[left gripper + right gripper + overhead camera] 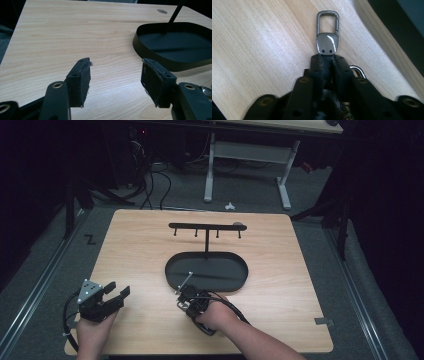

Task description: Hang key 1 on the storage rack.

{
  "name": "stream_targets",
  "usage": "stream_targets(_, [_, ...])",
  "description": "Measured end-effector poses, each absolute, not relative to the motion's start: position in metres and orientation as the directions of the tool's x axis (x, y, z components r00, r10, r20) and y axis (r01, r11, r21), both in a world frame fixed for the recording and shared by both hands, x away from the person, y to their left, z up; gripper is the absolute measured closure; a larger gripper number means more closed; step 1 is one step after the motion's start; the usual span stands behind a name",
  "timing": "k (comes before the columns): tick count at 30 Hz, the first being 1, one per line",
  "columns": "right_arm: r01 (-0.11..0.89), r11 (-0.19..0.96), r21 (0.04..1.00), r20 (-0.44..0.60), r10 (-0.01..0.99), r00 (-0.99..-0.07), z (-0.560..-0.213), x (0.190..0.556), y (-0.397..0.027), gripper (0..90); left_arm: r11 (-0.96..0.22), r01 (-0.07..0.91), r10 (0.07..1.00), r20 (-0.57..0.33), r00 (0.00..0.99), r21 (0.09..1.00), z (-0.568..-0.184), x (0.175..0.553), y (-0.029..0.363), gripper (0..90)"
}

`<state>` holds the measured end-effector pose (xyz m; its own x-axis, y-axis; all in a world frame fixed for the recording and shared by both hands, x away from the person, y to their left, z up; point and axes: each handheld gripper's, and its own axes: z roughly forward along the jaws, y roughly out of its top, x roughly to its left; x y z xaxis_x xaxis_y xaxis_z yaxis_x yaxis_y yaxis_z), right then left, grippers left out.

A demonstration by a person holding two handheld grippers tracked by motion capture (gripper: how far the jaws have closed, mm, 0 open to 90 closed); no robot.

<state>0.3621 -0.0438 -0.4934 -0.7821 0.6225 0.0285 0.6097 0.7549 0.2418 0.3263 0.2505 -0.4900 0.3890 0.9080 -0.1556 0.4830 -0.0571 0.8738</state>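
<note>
We see the right gripper (327, 58) pinching the base of a metal key clip (327, 32), whose loop sticks out beyond the fingertips, near the table's (140, 250) front edge beside the black tray (235, 282). The left gripper (115, 72) stands spread, empty, at the front left corner.

left gripper (117, 290): fingers (80, 80) stand apart, nothing between them; held low, pointing forward and to the right.
left hand (92, 325): wraps the body behind the fingers; forearm comes in from the bottom edge.
right gripper (327, 58): fingers (318, 67) pressed together.
right hand (215, 315): grips behind the fingers; forearm slants in from the lower right.
</note>
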Motion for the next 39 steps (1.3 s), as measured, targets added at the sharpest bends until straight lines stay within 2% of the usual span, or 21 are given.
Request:
stream_targets(8, [0.613, 0.740, 0.276, 0.049, 0.626, -0.778, -0.489, 0.360, -0.047, 80.4, -0.060, 0.485, 0.909, -0.153, 0.388, 0.872, -0.491, 0.327, 0.251, 41.1])
stream_targets(12, [0.622, 0.710, 0.330, 0.100, 0.629, -0.771, -0.475, 0.358, -0.053, 80.4, -0.068, 0.494, 0.908, -0.152, 0.391, 0.867, -0.492, 0.328, 0.252, 41.1])
stream_targets(24, [0.635, 0.661, 0.400, 0.124, 0.647, -0.752, -0.442, 0.348, -0.077, 80.4, -0.077, 0.495, 0.902, -0.150, 0.404, 0.866, -0.493, 0.328, 0.250, 40.7])
stream_targets(39, [0.646, 0.612, 0.455, 0.106, 0.683, -0.722, -0.408, 0.350, -0.103, 80.5, -0.095, 0.510, 0.890, -0.156, 0.428, 0.855, -0.495, 0.329, 0.245, 40.6])
